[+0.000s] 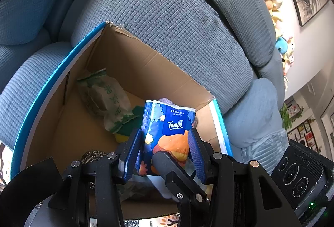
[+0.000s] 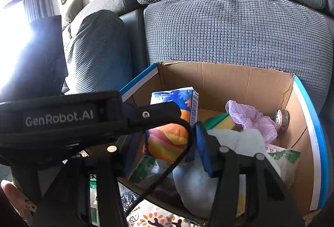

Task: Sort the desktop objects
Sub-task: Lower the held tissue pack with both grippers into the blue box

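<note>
Gripping the Tempo tissue pack [image 1: 167, 133] over the cardboard box [image 1: 167, 66], left gripper [image 1: 166, 151] clamped; right gripper's state unclear

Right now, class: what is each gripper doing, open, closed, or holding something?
Left gripper: closed on the Tempo tissue pack, above the cardboard box.
Right gripper: cannot be told.

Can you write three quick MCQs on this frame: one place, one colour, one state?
1. Where is the tissue pack?
A. over the open box
B. on the sofa
C. on the floor

2. What colour are the left gripper pads?
A. red
B. blue
C. white

3. What is the left gripper's state?
A. open, empty
B. shut on the tissue pack
C. out of view

Key: 1 A, cardboard walls surround the pack; 2 B, ribbed blue pads flank it; 3 B, both pads press its sides.
</note>
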The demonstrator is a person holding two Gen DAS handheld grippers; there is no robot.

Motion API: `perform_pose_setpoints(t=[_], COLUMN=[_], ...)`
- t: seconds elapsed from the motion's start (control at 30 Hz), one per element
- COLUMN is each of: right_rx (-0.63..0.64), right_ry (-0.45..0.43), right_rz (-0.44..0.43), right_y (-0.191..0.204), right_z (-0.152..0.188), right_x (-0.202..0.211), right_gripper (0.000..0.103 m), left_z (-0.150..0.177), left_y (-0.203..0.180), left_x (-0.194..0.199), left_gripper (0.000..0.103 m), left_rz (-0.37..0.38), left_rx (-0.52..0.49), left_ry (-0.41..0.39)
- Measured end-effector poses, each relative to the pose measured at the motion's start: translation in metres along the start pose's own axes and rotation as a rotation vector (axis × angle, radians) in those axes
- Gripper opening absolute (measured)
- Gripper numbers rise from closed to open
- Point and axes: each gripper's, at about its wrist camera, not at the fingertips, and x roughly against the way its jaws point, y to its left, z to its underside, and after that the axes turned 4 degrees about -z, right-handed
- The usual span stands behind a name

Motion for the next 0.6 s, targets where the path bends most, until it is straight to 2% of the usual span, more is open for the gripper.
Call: perform_pose_setpoints(t=[0.6], right_rx=[-0.022], right_ry=[0.01], right_rz=[-0.019], right_y=[-0.0056], right_z=[0.0027], right_x=[-0.0041], right_gripper=[0.052], left_z=[0.0014], left_y=[-0.0024], left_x=[-0.0046], left_gripper=[0.046], left_rz=[-0.028], left_rx=[-0.016], left_ry=[-0.013])
